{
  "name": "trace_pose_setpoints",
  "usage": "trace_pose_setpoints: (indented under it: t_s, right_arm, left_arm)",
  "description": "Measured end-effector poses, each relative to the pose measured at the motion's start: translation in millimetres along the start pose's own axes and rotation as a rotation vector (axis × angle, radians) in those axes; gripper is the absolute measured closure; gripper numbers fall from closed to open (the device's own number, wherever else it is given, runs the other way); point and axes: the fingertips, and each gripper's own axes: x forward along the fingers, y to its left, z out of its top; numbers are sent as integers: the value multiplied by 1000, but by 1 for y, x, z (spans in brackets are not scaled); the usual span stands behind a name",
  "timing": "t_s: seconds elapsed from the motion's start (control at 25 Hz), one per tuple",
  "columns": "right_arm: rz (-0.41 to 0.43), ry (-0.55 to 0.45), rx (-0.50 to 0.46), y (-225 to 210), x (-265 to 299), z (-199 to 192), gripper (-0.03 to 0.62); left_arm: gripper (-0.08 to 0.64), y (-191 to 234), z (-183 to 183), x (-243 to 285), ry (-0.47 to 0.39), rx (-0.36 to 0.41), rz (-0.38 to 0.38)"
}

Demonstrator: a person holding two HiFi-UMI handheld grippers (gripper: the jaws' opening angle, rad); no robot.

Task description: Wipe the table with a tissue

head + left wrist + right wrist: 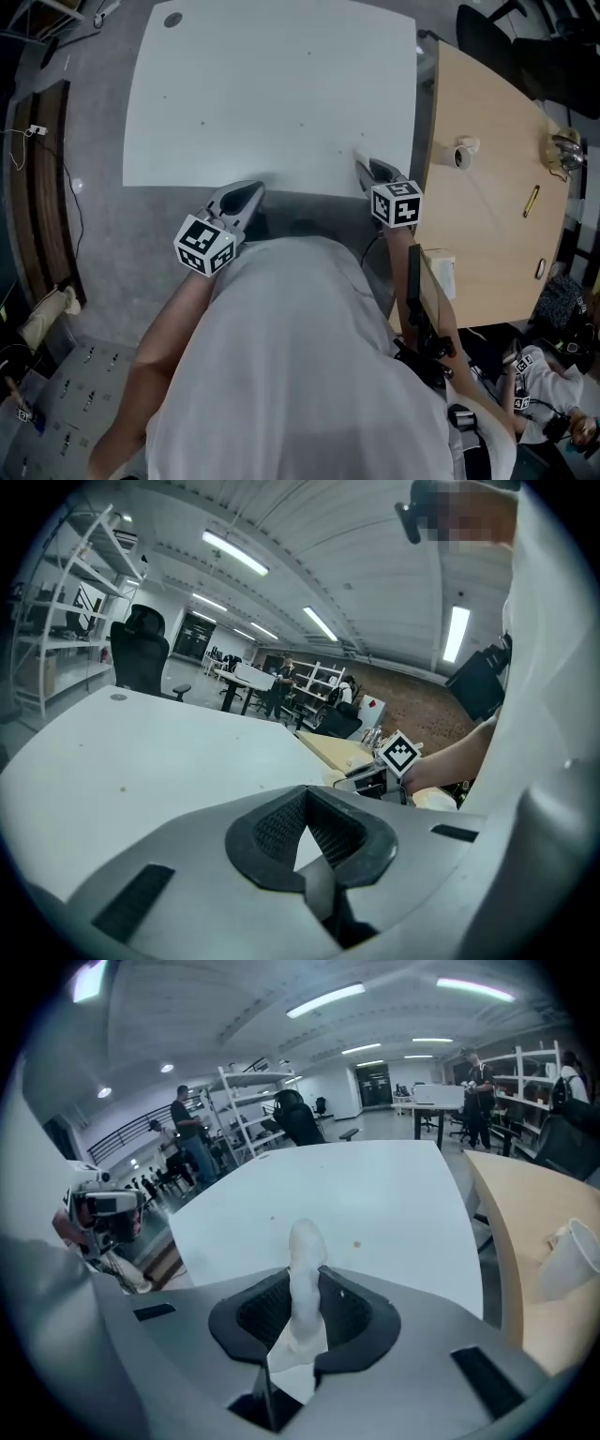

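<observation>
Nearest the camera is the person's white shirt (300, 375); both bare forearms reach forward from it toward the white table (272, 94).

Left forearm (159, 328) comes up from lower left; left gripper (251, 187) angles up and to the right, nose at the table's near edge, pointing a little below level. In the left gripper view the left gripper's (305, 794) pad tips meet in a point; nothing between them, only bare tabletop showing through the gap behind the tips.

Right forearm (393, 251) runs straight up along the right of the torso; right gripper (364, 165) tips down more steeply, just over the near right part of the table. In the right gripper view the right gripper (305, 1283) has its pads closed partway and clamped on the tissue (302, 1288); a rolled white end sticks out past the tips and a flat corner hangs behind them.

In the head view the tissue (361, 152) lies over the table just inside its near edge, toward the right corner; cannot tell if it touches the surface.

Tabletop further out carries a few small specks (202, 123); a round hole (172, 19) sits at the far left corner.

Wooden table (487, 216) stands just to the right; a small white item (462, 152) lies on it.
</observation>
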Motion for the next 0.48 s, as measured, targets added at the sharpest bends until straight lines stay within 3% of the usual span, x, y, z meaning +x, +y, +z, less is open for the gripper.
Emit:
trace_pose_setpoints:
  t_s: [0.2, 0.48]
  right_arm:
    - [-75, 40, 49, -3, 20, -1, 517]
    - [-276, 100, 120, -17, 35, -16, 522]
  left_arm:
    - [554, 17, -1, -18, 0, -13, -17]
    - [554, 48, 1, -39, -9, -21, -34]
